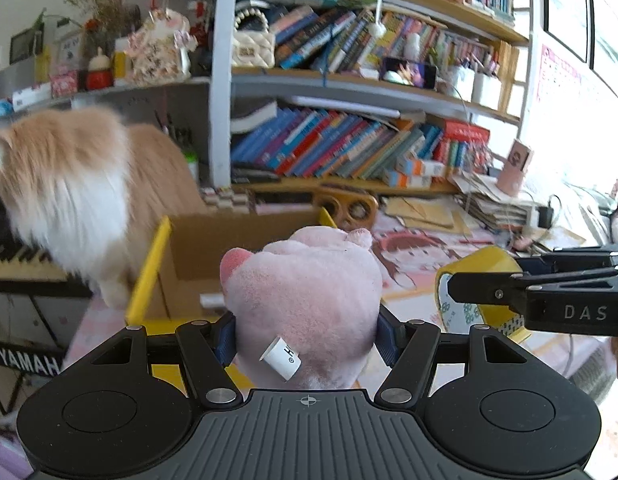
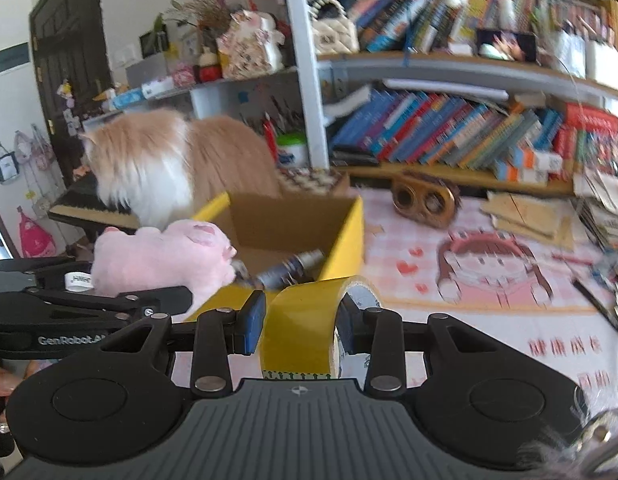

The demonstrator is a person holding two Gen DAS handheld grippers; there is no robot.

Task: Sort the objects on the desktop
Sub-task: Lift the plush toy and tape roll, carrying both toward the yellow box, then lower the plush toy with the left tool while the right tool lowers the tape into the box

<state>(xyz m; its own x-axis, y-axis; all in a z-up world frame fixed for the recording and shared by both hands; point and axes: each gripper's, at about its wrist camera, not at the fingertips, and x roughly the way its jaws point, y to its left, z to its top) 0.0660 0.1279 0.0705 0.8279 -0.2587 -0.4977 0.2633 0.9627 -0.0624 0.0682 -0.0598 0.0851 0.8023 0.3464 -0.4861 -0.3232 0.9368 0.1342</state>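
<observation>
Left gripper clamped on fuzzy pink plush toy; right gripper gripping glossy yellow tape roll; open cardboard box ahead.

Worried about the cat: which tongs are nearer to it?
Left. The left tongs, holding the plush, are on the cat's side; the right tongs, holding tape, sit farther away.
</observation>
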